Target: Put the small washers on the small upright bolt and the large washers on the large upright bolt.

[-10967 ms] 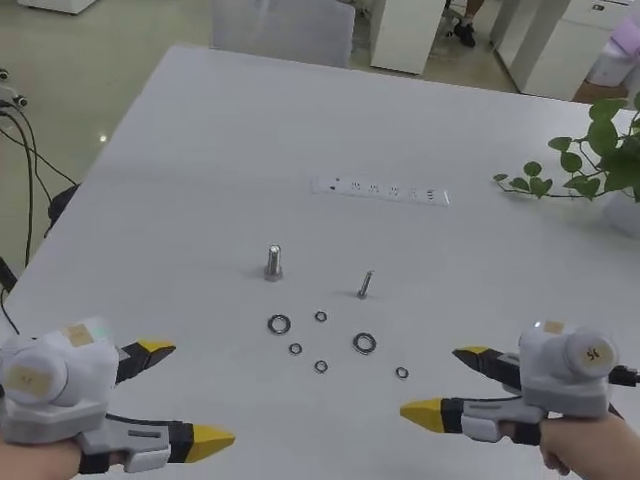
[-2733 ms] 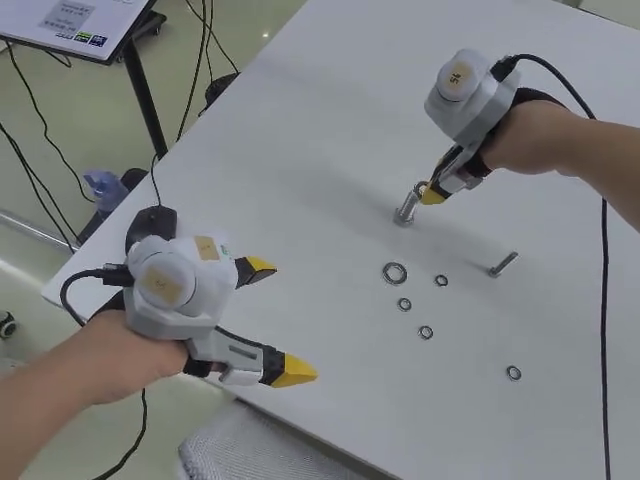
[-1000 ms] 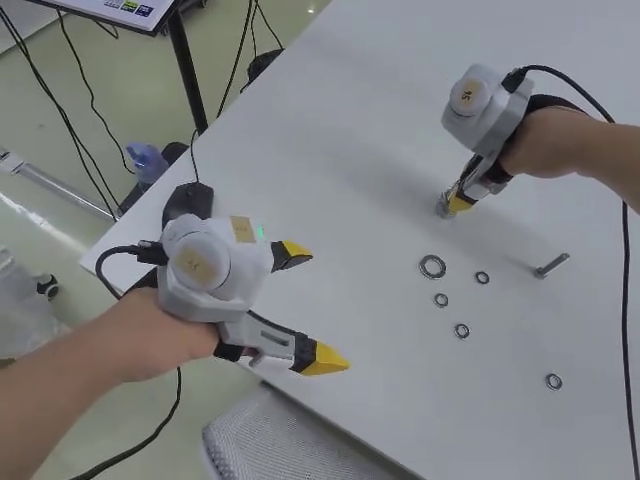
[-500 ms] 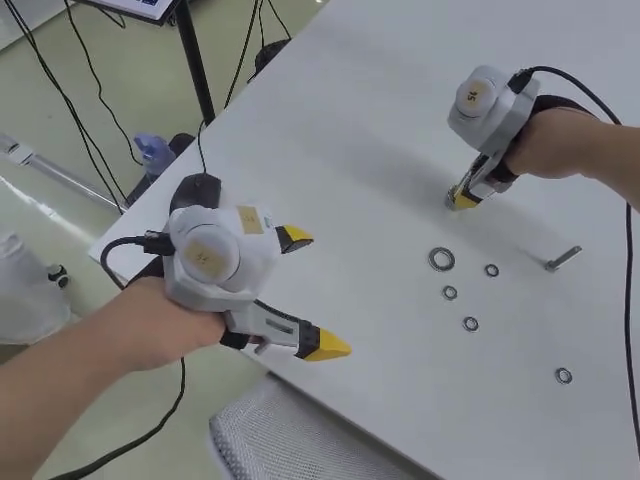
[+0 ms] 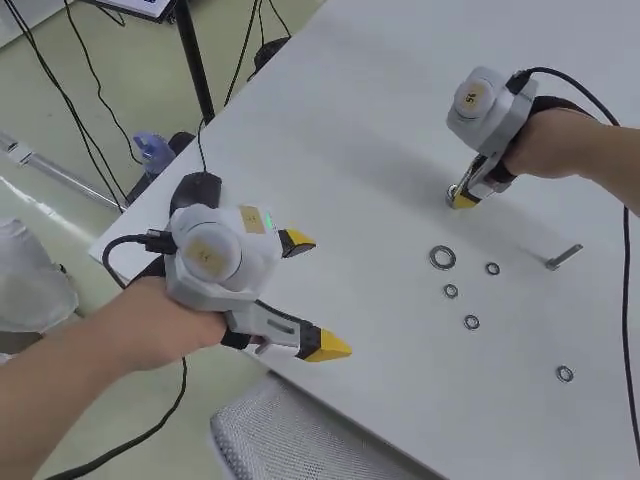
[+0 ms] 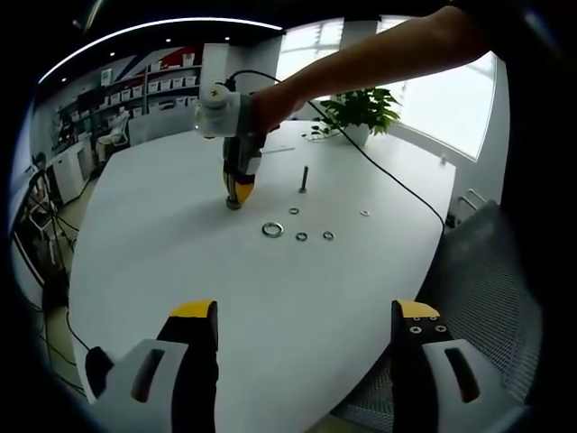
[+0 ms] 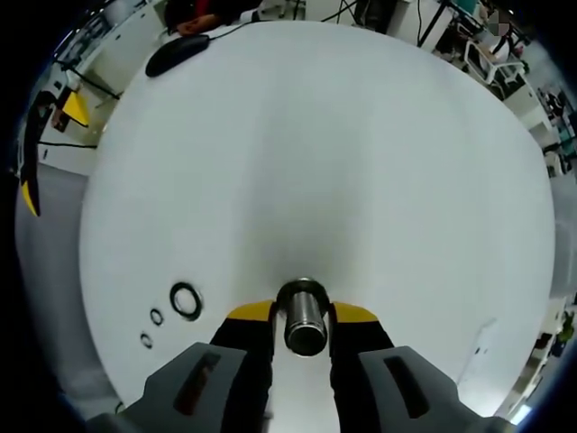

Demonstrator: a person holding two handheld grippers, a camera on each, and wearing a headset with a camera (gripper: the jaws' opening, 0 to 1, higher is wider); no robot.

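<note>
Located R gripper (image 5: pixel 462 200) at large bolt (image 7: pixel 305 329), approach from above, tips down. Saw, in right gripper view, bolt end-on betw. the two jaws, one yellow tip close on each side. Could not tell whether clamped on it or just clear. Could not resolve ring at bolt's base: bolt head or a seated washer.

Located L gripper (image 5: pixel 318 294) over near edge of table (image 5: pixel 350 130), jaws spread wide, nothing betw. them, well apart from all parts.

Counted loose on table: 1 large washer (image 5: pixel 441 258), 4 small washers (image 5: pixel 450 291). Noted small bolt (image 6: pixel 304 179) upright in left gripper view, beyond the washers, apart from large bolt.

Key relation: found large washer near R gripper, on person's side of large bolt, flat on table, hole axis vertical, parallel to bolt axis. Placed it, in right gripper view, left of the jaws, w/ two small washers beside it, farther out. Judged R gripper far nearer than L gripper to every washer.

Judged step in hand: work at large bolt, either washer seating or release. Judged next move to call for a lift straight up along bolt axis, then a short shift toward large washer and a pinch across its rim, w/ little edge to catch. Risk, est.: toppling of bolt by any sideways pull w/ jaws this close.
</note>
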